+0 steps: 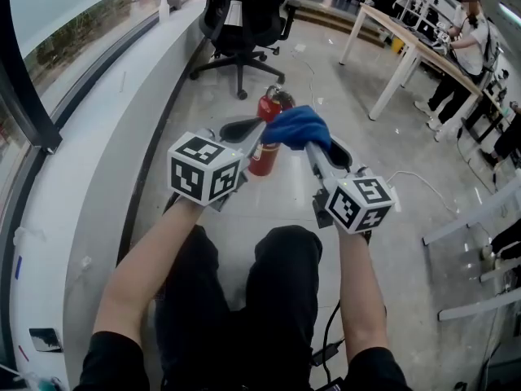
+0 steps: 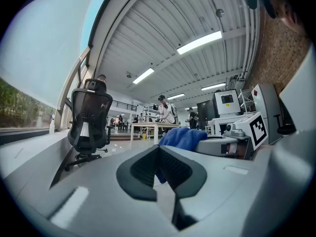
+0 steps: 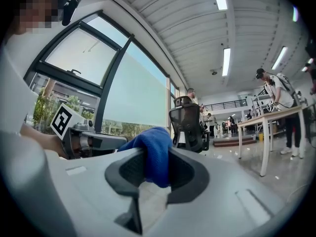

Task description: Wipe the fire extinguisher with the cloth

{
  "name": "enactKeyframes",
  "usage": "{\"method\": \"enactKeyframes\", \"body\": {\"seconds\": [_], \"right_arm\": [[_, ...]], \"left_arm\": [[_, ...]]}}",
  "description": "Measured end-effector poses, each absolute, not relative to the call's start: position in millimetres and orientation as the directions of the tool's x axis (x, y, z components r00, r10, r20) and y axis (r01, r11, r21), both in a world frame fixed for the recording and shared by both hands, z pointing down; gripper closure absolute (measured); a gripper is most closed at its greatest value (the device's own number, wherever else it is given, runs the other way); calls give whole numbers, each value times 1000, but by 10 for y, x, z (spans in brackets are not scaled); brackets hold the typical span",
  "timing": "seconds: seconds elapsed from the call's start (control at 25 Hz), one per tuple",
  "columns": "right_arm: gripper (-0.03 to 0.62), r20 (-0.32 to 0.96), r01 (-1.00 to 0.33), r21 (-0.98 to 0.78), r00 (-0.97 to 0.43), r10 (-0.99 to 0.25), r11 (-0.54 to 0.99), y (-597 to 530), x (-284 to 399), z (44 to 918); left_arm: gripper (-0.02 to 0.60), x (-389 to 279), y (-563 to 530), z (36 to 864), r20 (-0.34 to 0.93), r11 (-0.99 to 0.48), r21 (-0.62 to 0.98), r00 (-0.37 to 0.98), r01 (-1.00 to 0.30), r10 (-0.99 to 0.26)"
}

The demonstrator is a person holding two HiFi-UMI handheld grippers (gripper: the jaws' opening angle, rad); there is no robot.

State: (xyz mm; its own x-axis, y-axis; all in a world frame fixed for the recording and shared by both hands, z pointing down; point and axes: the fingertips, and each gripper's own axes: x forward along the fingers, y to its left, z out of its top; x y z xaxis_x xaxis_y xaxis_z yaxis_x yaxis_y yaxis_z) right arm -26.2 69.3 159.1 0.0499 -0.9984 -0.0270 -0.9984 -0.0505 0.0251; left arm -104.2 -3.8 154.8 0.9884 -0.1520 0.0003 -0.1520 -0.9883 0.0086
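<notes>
Two grippers point level. The right gripper (image 1: 312,147) pinches the cloth (image 1: 297,126) between its fingers; the left gripper (image 1: 257,133) is closed, with the cloth just past its tips. The extinguisher (image 1: 264,158) stands on the floor below and beyond both fingertips, seemingly untouched. This looks like the approach step; next, the cloth must come down onto its red body.

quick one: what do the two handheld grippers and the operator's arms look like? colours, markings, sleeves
Left gripper and right gripper: light grey moulded bodies, with jaws lined with black ribbed pads. Each carries a white cube with black square markers. The forearms are bare below short black sleeves. A black cable shows beneath the right arm; I can't tell where it ends.
</notes>
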Motion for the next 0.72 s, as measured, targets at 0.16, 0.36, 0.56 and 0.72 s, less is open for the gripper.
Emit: {"method": "enactKeyframes", "body": {"seconds": [0.16,0.36,0.56,0.72], "right_arm": [[499,-27,-998,39,56,-998,-57,705,-204,1575],[499,-29,-997,60,55,-998,-57,721,-147,1541],[499,-38,-997,56,56,-998,-58,781,-76,1518],[499,-44,-996,60,69,-997,-71,811,-14,1482]], "left_arm": [[574,-1030,-26,1546,3,-988,6,988,-155,-155],[574,-986,-30,1535,18,-987,-13,987,-161,-161],[574,-949,3,1449,27,-987,-29,987,-159,-159],[574,-902,9,1417,32,-987,-46,988,-151,-152]]}}
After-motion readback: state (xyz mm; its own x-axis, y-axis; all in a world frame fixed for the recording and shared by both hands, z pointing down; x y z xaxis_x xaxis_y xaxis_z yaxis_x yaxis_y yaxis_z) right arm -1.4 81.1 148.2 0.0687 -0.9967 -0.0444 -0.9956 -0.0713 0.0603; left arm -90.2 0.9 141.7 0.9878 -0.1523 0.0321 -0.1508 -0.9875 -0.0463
